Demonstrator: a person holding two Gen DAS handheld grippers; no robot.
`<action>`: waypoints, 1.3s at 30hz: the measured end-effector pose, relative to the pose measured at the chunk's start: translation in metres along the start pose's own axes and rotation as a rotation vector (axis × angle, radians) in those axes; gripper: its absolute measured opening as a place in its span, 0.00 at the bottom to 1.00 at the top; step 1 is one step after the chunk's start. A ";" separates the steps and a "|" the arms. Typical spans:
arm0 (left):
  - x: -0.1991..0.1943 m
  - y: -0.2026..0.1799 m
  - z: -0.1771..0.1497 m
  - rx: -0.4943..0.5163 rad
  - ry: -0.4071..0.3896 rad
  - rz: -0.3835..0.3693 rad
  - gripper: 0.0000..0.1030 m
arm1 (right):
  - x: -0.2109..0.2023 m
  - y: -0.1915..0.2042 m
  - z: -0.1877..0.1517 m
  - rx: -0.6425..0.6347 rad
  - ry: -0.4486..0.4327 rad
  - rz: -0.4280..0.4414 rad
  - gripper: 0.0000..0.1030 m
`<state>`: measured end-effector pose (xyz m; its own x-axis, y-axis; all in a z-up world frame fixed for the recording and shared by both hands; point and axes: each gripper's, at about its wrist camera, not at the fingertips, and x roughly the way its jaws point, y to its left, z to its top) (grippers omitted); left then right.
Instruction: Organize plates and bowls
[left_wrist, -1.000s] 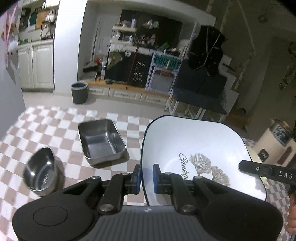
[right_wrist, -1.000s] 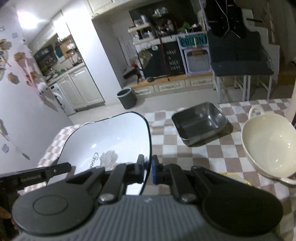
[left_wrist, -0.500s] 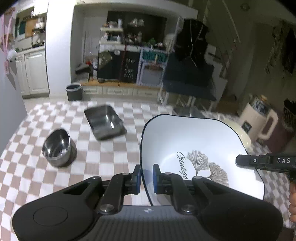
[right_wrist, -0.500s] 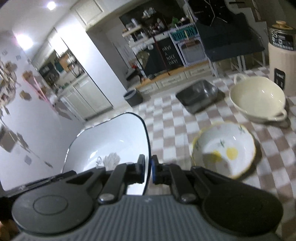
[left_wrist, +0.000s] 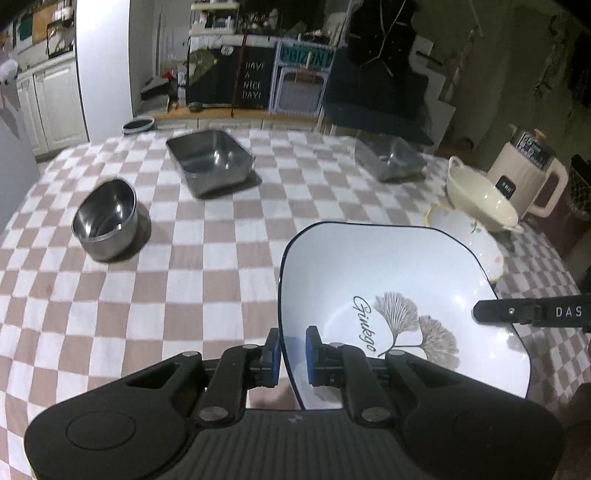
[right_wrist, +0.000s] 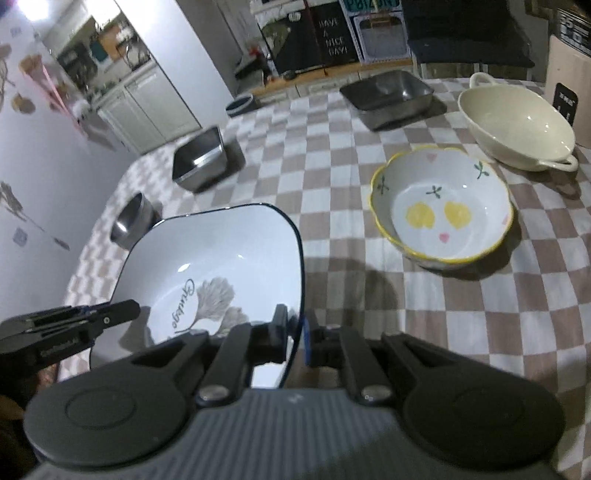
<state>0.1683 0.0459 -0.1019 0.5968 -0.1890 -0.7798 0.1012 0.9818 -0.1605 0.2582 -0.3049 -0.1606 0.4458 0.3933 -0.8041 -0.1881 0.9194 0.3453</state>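
Both grippers, your left gripper (left_wrist: 291, 356) and right gripper (right_wrist: 295, 341), are clamped on opposite rims of the white square dark-edged ceramic plate (left_wrist: 388, 295), held above the checked tablecloth (left_wrist: 184, 288); uneven lowering could slip a rim free; the yellow-rimmed scalloped bowl (right_wrist: 443, 206) sits near enough to clip.

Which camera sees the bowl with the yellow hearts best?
The right wrist view: the yellow-rimmed bowl sits in the open, its whole painted inside showing. In the left wrist view only an edge peeks from behind the white plate.
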 end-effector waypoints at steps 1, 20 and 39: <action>0.003 0.003 -0.001 -0.010 0.009 -0.003 0.14 | 0.000 0.003 -0.001 -0.006 0.007 -0.002 0.10; 0.037 0.029 -0.004 -0.102 0.045 0.031 0.19 | 0.021 0.026 -0.002 -0.086 0.063 -0.049 0.10; 0.062 0.034 -0.006 -0.096 0.085 0.079 0.22 | 0.044 0.039 0.007 -0.151 0.075 -0.113 0.09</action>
<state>0.2037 0.0676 -0.1593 0.5295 -0.1155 -0.8404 -0.0227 0.9884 -0.1502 0.2762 -0.2513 -0.1793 0.4064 0.2819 -0.8691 -0.2725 0.9453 0.1792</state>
